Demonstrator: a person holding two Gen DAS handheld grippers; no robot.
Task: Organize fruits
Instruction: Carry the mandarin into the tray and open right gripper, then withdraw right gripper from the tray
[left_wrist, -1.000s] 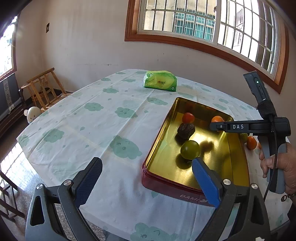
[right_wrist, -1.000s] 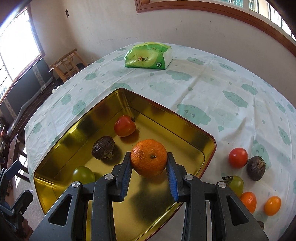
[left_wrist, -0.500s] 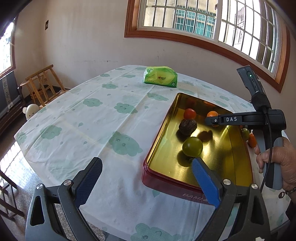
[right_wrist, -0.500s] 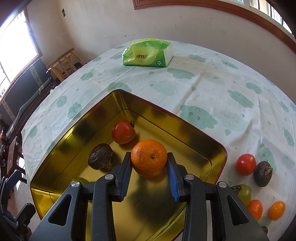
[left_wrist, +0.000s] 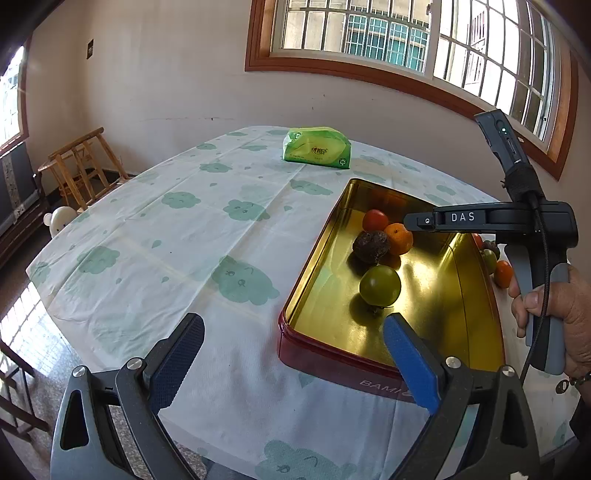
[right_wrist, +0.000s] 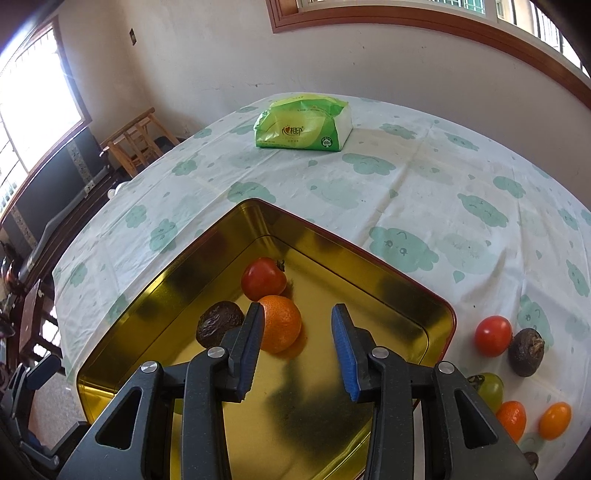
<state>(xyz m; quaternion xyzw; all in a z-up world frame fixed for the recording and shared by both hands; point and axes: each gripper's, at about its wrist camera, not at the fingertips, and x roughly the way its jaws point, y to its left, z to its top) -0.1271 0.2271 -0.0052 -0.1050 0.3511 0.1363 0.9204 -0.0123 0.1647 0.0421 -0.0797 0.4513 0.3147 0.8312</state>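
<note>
Resting in the gold tin (right_wrist: 388, 291), an orange (right_wrist: 280, 323) beside the wide-spread, empty right tool (right_wrist: 297, 347); left tool (left_wrist: 291, 363) likewise wide.

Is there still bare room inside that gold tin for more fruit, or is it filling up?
Plenty. In the tin the red tomato, orange and dark wrinkled fruit bunch together in its far half, the green tomato nearer. The floor under the right gripper, toward the red-rimmed side, is bare. Outside that rim the loose fruits crowd the cloth.
</note>
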